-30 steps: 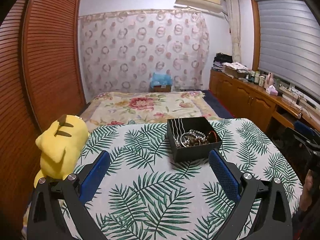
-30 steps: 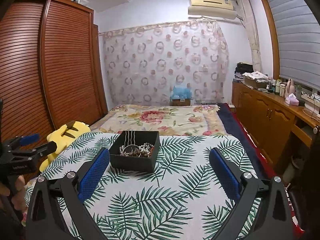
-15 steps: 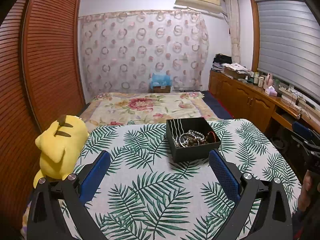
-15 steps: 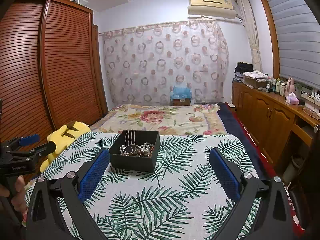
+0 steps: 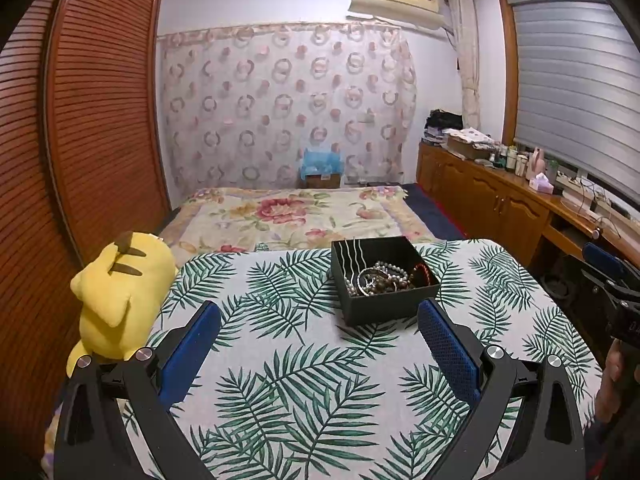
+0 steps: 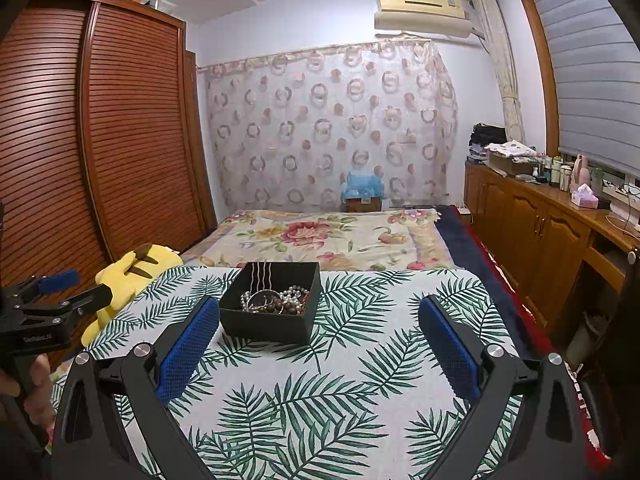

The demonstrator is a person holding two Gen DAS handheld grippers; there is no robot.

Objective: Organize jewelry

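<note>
A black box (image 5: 384,280) of jewelry (image 5: 380,278) sits on the leaf-print cloth (image 5: 280,380). The left gripper (image 5: 319,344) hovers short of the box, fingers wide, the box just beyond its right finger (image 5: 448,352). The right gripper (image 6: 319,344), equally wide, has the box beside its left finger (image 6: 188,352). A yellow plush (image 5: 120,288) lies left of the box.

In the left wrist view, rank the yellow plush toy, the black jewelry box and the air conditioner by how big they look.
1. yellow plush toy, largest, though nearest the camera
2. black jewelry box
3. air conditioner

The box and the air conditioner look close in size, and the air conditioner is far off, so that order is unsure.
</note>
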